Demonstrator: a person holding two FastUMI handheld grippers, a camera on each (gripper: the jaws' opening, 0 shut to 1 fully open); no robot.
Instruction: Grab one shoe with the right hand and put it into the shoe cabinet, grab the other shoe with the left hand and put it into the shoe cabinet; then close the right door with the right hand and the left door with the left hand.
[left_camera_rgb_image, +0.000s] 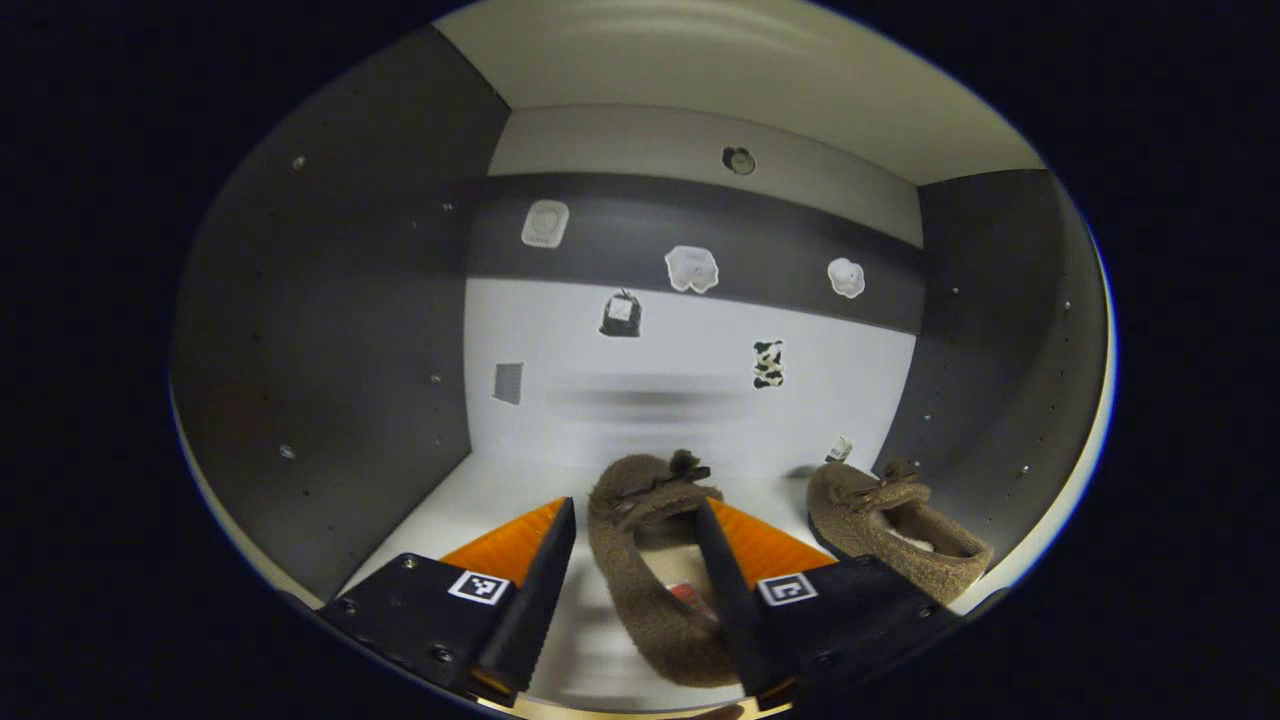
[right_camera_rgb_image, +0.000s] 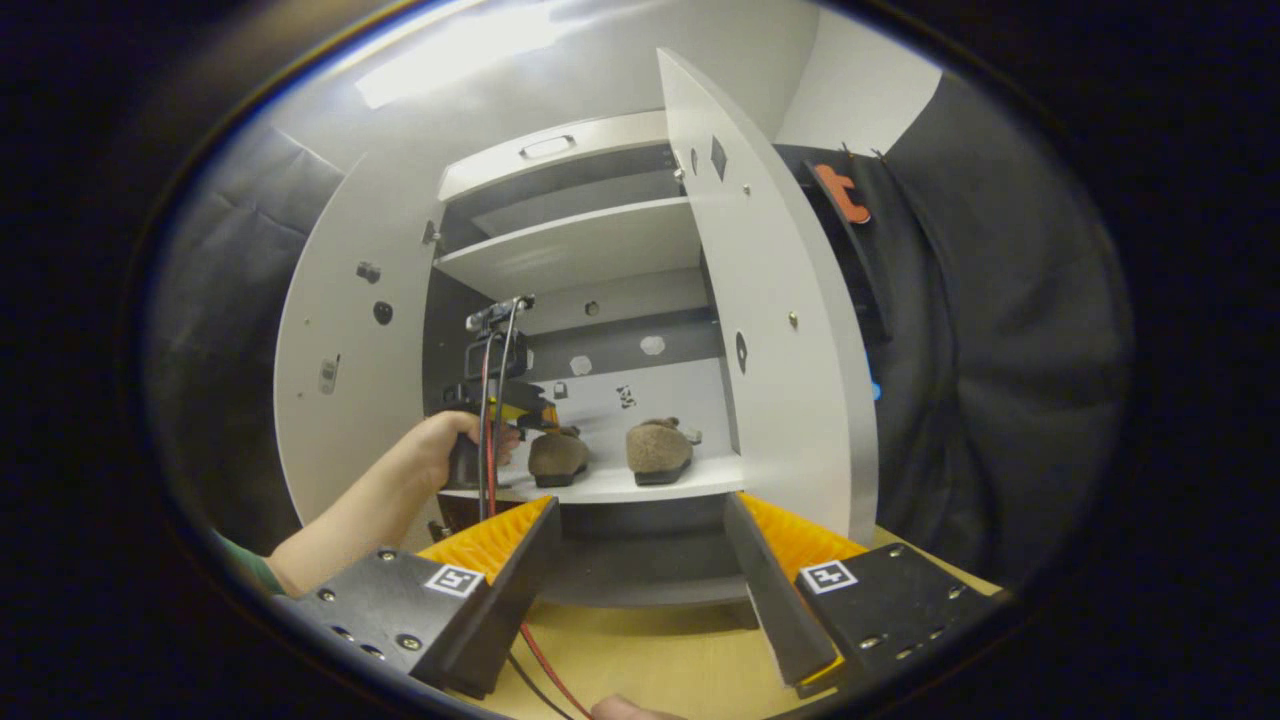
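Two brown fuzzy shoes stand on the white shelf inside the shoe cabinet. One shoe lies between the fingers of my left gripper, which is open; its left finger stands apart from the shoe and its right finger lies along the shoe's side. The other shoe rests near the cabinet's right wall. In the right gripper view, both shoes sit side by side on the shelf, with a hand holding the left gripper at the left one. My right gripper is open and holds nothing, in front of the cabinet.
Both cabinet doors stand open: the right door swings out toward me and the left door is swung out at the left. An upper shelf sits above. A wooden table lies below my right gripper. Stickers dot the cabinet's back wall.
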